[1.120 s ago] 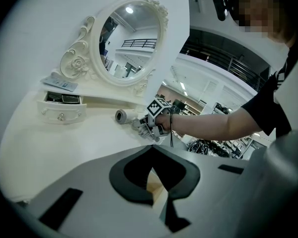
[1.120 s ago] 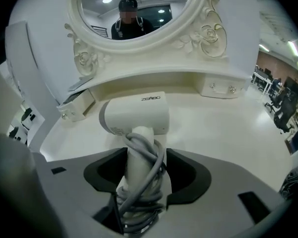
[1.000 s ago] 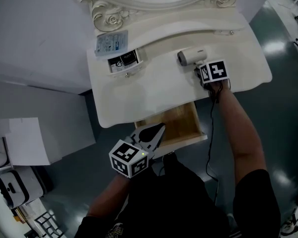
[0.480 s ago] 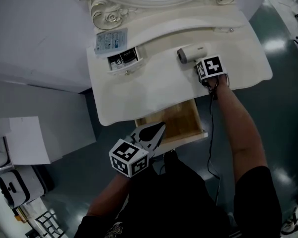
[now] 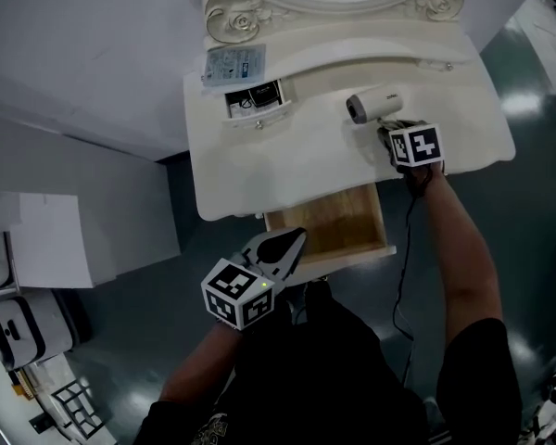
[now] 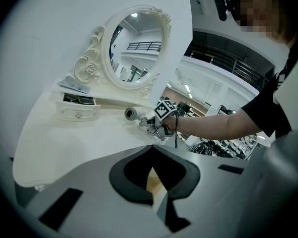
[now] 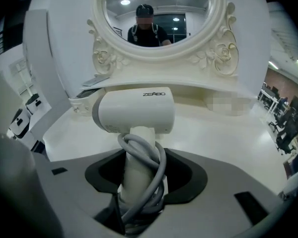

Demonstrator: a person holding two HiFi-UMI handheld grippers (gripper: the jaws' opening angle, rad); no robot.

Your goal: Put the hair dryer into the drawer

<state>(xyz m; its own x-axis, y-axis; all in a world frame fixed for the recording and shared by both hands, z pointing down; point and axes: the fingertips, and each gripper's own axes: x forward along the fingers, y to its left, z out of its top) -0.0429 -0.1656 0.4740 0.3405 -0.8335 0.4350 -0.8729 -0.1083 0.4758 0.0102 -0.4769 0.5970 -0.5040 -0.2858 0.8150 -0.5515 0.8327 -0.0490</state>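
The white hair dryer (image 5: pixel 372 107) lies on the white dressing table (image 5: pixel 259 170), nozzle to the left, with its grey cord wound round the handle (image 7: pixel 139 148). My right gripper (image 5: pixel 389 130) reaches it from the front; its jaws have just been closing, and they stand on either side of the handle and touch it. The wooden drawer (image 5: pixel 329 221) is pulled open below the table's front edge. My left gripper (image 5: pixel 296 239) hovers at the drawer's front left, fingertips together and nothing held. In the left gripper view, a sliver of the drawer (image 6: pixel 151 182) shows past its jaws.
A small open drawer box (image 5: pixel 255 102) and a printed packet (image 5: pixel 234 63) sit at the table's back left, under the ornate mirror frame (image 5: pixel 250 17). White boxes (image 5: pixel 46 248) stand on the floor to the left. A thin black cable (image 5: pixel 406 248) runs along my right arm.
My right gripper and the dryer have shifted slightly towards the table's front edge. The left gripper stays by the drawer front. The whole view has slid to the right.
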